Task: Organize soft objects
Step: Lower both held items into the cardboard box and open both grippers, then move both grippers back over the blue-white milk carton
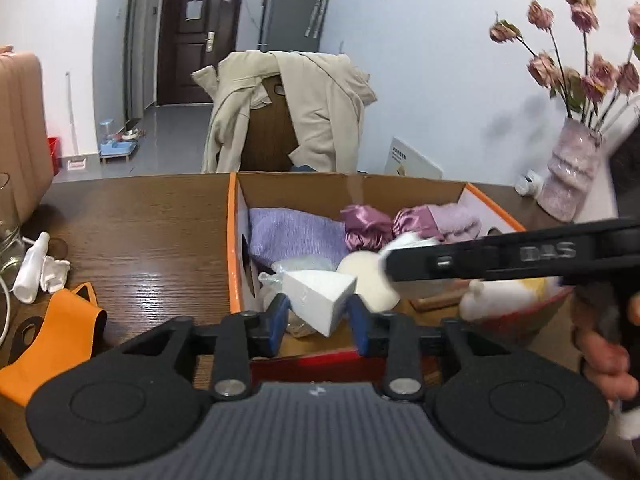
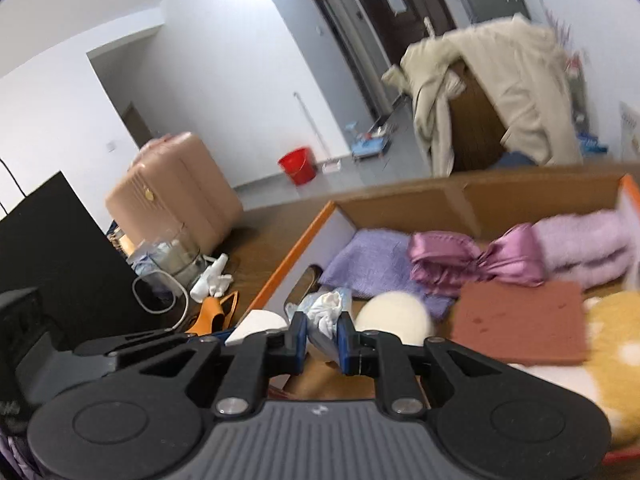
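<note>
A white foam wedge (image 1: 320, 300) sat between the left hand-held gripper's (image 1: 319, 322) parted pads, at the near edge of the orange-rimmed cardboard box (image 1: 236, 240). Only the right wrist view showed the right hand-held gripper (image 2: 322, 338) clamped on a crumpled plastic bag (image 2: 326, 312). The box stood on the counter (image 1: 140, 220), holding a purple cloth (image 1: 292, 236).
</note>
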A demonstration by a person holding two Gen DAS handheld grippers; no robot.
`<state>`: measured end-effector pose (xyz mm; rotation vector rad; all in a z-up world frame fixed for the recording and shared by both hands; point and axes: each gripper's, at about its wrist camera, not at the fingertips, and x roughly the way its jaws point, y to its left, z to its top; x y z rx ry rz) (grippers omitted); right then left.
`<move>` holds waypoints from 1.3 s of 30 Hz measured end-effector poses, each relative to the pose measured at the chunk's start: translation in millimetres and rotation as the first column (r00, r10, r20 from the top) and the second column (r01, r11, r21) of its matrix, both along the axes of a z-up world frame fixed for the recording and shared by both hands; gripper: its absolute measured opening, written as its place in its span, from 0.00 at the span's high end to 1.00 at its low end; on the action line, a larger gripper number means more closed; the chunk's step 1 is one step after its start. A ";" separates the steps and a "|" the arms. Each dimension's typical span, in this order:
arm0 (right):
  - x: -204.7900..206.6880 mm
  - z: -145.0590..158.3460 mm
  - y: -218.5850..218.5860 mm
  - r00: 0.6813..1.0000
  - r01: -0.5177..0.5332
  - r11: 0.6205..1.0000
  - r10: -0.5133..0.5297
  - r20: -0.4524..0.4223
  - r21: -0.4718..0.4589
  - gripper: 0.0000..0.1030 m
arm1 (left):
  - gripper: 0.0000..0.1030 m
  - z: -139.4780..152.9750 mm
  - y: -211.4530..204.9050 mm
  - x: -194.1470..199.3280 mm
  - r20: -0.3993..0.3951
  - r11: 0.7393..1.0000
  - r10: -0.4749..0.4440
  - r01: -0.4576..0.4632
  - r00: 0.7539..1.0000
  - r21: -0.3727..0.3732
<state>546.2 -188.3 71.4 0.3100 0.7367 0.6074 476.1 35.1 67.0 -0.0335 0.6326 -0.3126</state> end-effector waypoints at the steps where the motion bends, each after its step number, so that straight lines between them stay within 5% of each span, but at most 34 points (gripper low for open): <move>1: 2.7 -7.1 4.2 1.000 -0.008 1.000 0.008 -0.011 0.003 0.81 | 0.40 -0.9 2.3 -0.9 0.010 1.000 0.001 -0.001 1.000 -0.001; 5: 10.4 -25.2 10.8 0.999 0.010 1.000 -0.009 -0.047 0.019 0.58 | 0.32 7.7 14.7 -8.7 0.067 1.000 -0.016 0.017 0.998 -0.015; 16: -26.0 24.3 -9.9 0.997 0.052 0.999 -0.052 0.062 -0.008 0.54 | 0.30 55.3 43.3 -48.5 0.161 0.995 0.096 -0.092 0.982 -0.031; 27: -166.2 87.2 -44.7 0.926 0.139 0.971 -0.057 0.373 -0.196 0.39 | 0.20 85.3 40.2 -175.8 0.286 0.992 0.121 -0.127 0.951 0.005; 34: -259.8 79.8 -58.1 0.871 0.181 0.956 -0.046 0.490 -0.232 0.22 | 0.13 65.0 26.1 -258.8 0.324 0.988 0.147 -0.157 0.935 0.006; 39: -313.9 47.2 -59.2 0.884 0.164 0.964 -0.049 0.466 -0.211 0.16 | 0.12 35.5 17.0 -300.2 0.279 0.989 0.144 -0.147 0.950 -0.011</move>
